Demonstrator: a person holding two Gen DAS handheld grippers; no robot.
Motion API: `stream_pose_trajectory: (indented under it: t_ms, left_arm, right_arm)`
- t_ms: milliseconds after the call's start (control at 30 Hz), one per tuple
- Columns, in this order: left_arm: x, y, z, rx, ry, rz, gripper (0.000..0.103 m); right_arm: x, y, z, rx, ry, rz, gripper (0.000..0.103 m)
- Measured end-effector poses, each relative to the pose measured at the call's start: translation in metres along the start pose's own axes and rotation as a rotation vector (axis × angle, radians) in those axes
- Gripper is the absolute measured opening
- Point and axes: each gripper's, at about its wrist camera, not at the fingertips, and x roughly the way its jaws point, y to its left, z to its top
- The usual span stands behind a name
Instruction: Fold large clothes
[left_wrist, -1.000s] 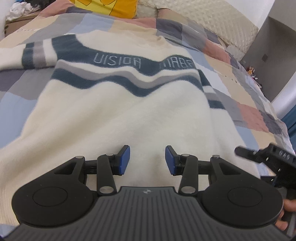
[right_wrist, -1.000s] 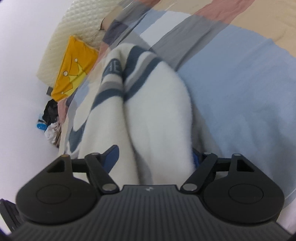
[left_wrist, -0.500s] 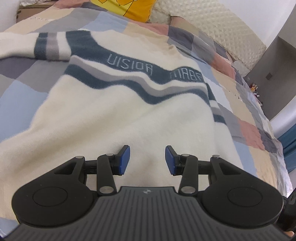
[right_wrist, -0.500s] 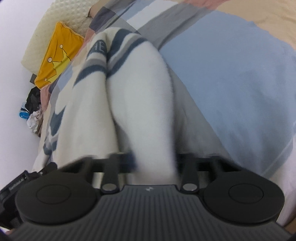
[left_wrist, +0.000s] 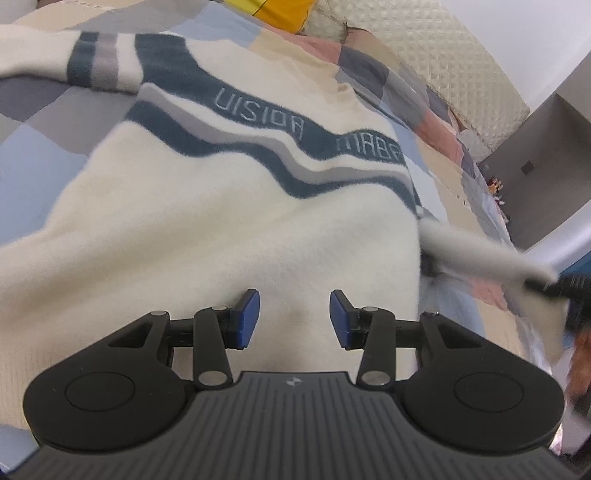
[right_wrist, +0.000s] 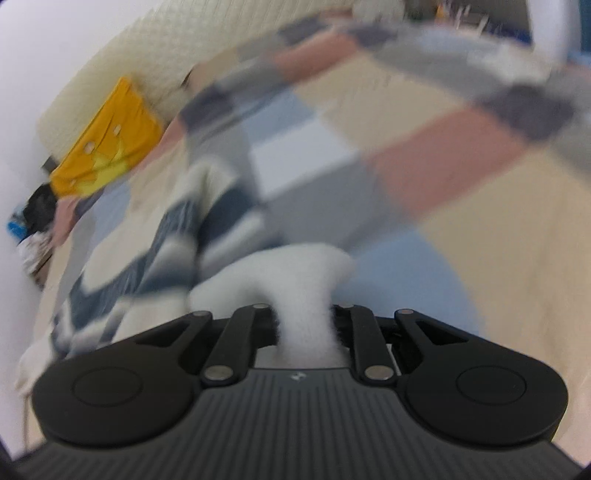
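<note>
The left wrist view shows the cream sweater (left_wrist: 229, 221) almost whole: it lies flat on the bed's patchwork quilt (left_wrist: 44, 155), chest up, with wavy dark blue and grey stripes and pale letters across them. One sleeve (left_wrist: 55, 66) stretches to the upper left. The left claw (left_wrist: 294, 318) hovers above the lower part of the sweater with its blue pads (left_wrist: 248, 317) spread apart and nothing between them.

The right wrist view shows what the other cannot: the right claw (right_wrist: 303, 326) is closing, and a thick bunch of the fluffy white fabric (right_wrist: 295, 280) is already pinched between its black fingers. From this side the sweater is seen only along its edge, as a crumpled striped ridge. In the left view this claw (left_wrist: 561, 288) appears only as a dark smear at the right border, with a blurred strip of cloth leading to it.

The right view is strongly blurred, so the quilt squares there look like soft patches of pink, beige, blue and grey. The pads of the right claw are hidden by the fabric. A yellow cushion (right_wrist: 107, 144) leans against the quilted cream headboard (left_wrist: 450, 70); in the left view it is cut off by the top edge.

The sweater is fuzzy and thick, and the quilt is thin and smooth.
</note>
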Motion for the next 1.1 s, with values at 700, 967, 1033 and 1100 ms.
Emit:
stream_pose_trajectory:
  t_ms: [700,967,1033,1100]
  left_arm:
    - [0.045,-0.002,0.025,0.074,0.021,0.010,0.048]
    - [0.060,-0.004,0.026,0.094,0.033,0.008,0.048]
    - [0.060,-0.005,0.025,0.099,0.031,0.010,0.048]
    - [0.059,-0.006,0.025,0.100,0.029,0.010,0.048]
  right_arm:
    - [0.084,-0.037,0.262,-0.161,-0.298,-0.358,0.016]
    - [0.169,-0.113,0.192,-0.181,-0.205,-0.414,0.017]
    - [0.179,-0.131,0.170,-0.173,-0.181,-0.421,0.017]
    - [0.183,-0.154,0.155,-0.114,-0.161,-0.415,0.018]
